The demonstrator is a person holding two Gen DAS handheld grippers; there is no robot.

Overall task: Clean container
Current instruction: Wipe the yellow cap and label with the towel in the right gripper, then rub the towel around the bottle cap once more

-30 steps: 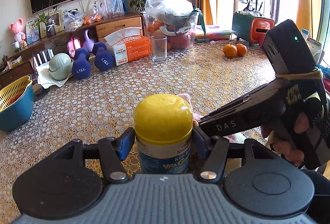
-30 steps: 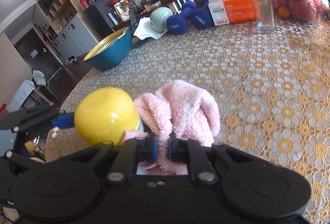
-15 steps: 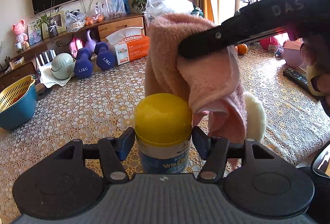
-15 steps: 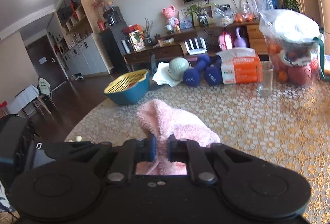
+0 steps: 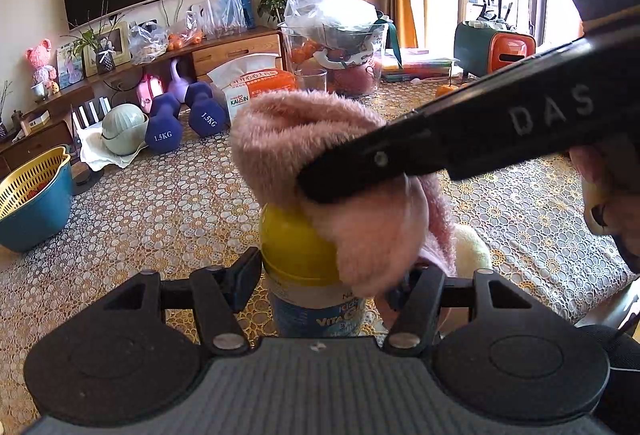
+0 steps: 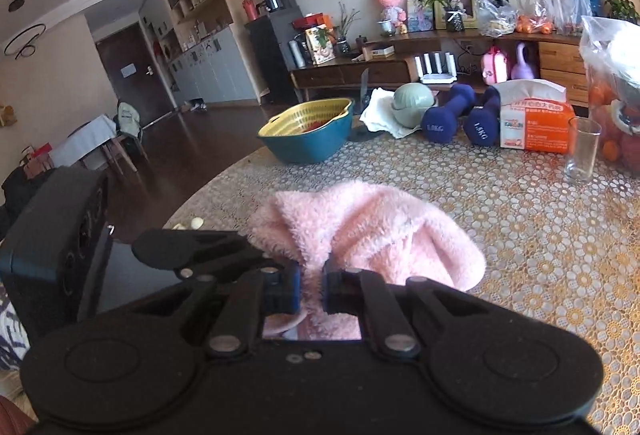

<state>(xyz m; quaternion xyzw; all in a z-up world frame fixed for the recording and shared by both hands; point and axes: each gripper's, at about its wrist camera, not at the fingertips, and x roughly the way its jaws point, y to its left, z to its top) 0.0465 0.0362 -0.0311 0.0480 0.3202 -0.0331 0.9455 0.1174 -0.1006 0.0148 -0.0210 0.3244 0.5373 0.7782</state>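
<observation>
- Left wrist view: your left gripper (image 5: 326, 281) clamps the bottle (image 5: 316, 275) below its yellow cap (image 5: 292, 247), upright on the lace-covered table (image 5: 160, 211). The pink cloth (image 5: 320, 155) drapes over the cap's right side, with your right gripper's (image 5: 320, 187) black finger lying across it
- Right wrist view: your right gripper (image 6: 311, 289) pinches the pink cloth (image 6: 368, 235) in narrow jaws; the bottle is hidden beneath. A glass (image 6: 582, 151) stands well apart, by the tissue box (image 6: 534, 121)
</observation>
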